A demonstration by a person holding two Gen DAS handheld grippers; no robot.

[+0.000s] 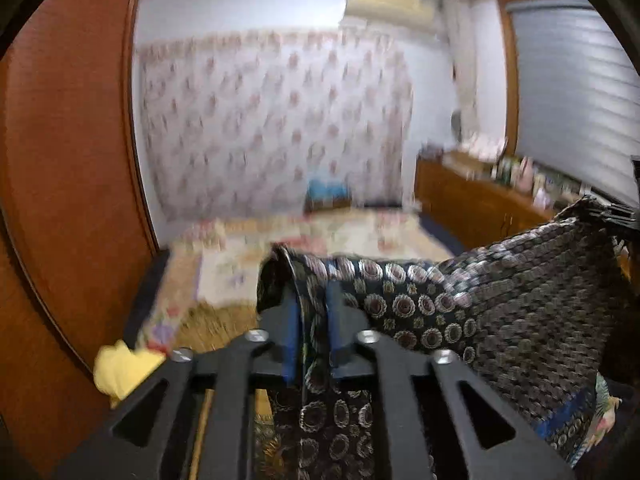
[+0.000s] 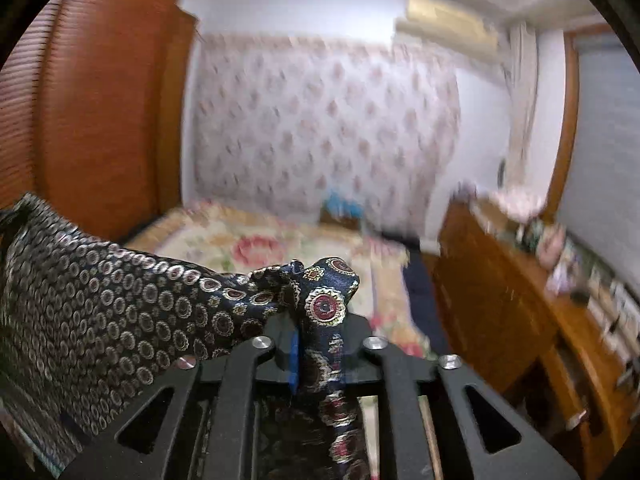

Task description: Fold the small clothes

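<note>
Ahead, a bed [image 1: 320, 236] with a flowered cover fills the room below patterned wallpaper, a wooden dresser [image 2: 500, 280] at three o'clock. Only the left view catches a yellow cloth [image 1: 120, 364] at eight o'clock. Both grippers are clamped on the dark patterned garment — my left gripper [image 1: 312, 312] and my right gripper [image 2: 316, 340] each pinch a corner, cloth stretched between them above the bed.

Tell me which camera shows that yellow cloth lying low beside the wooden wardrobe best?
The left wrist view is the only one showing it: the yellow cloth lies crumpled at lower left, beside the wooden wardrobe. The right wrist view shows none of it; the dark patterned garment fills that corner.
</note>
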